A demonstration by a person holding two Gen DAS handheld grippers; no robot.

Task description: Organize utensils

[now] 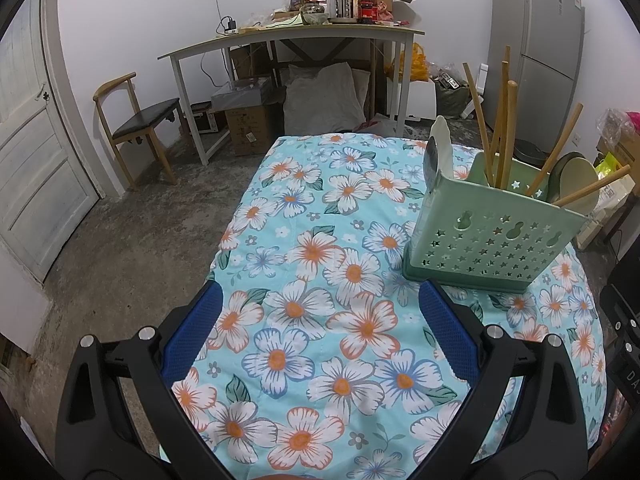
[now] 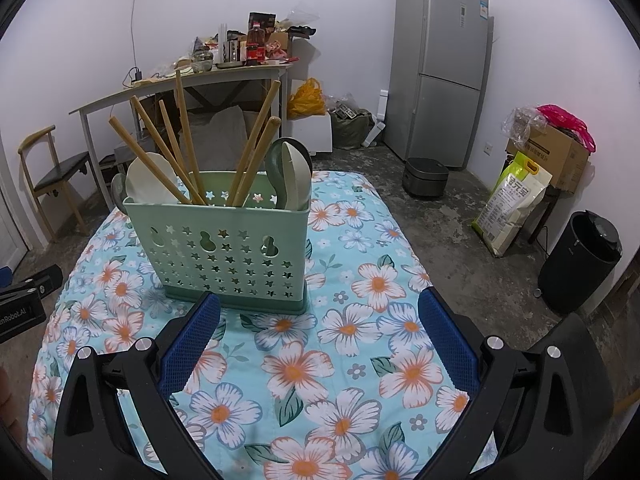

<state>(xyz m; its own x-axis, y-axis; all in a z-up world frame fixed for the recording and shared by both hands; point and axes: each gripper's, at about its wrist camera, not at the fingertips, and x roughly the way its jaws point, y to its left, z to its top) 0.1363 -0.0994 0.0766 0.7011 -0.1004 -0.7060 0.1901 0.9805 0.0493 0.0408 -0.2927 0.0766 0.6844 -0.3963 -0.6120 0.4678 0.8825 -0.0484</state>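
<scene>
Pale green perforated plastic utensil caddy stands upright on the flower-print blue cloth covering the table, just beyond the right gripper and toward its left finger. Long bamboo chopsticks fan out of the middle section; cream and grey-green flat plastic spoons sit at both ends. No loose utensils visible on the cloth in either view.

Right gripper: jaws spread wide, nothing between the blue pads. Left gripper: likewise released and empty, over bare cloth, caddy off to its far right.

Judgement: sorting looks essentially done.

Risks from here:
- Caddy is tall, narrow-based, top-heavy with leaning chopsticks; cloth beneath looks soft and quilted. A nudge from the right gripper's left finger, which sits just beside the base, could tip it.
- Chopstick ends splay outward; a gripper passing above could catch one and lever the caddy over.
- Dragging the cloth would shift the caddy.
</scene>
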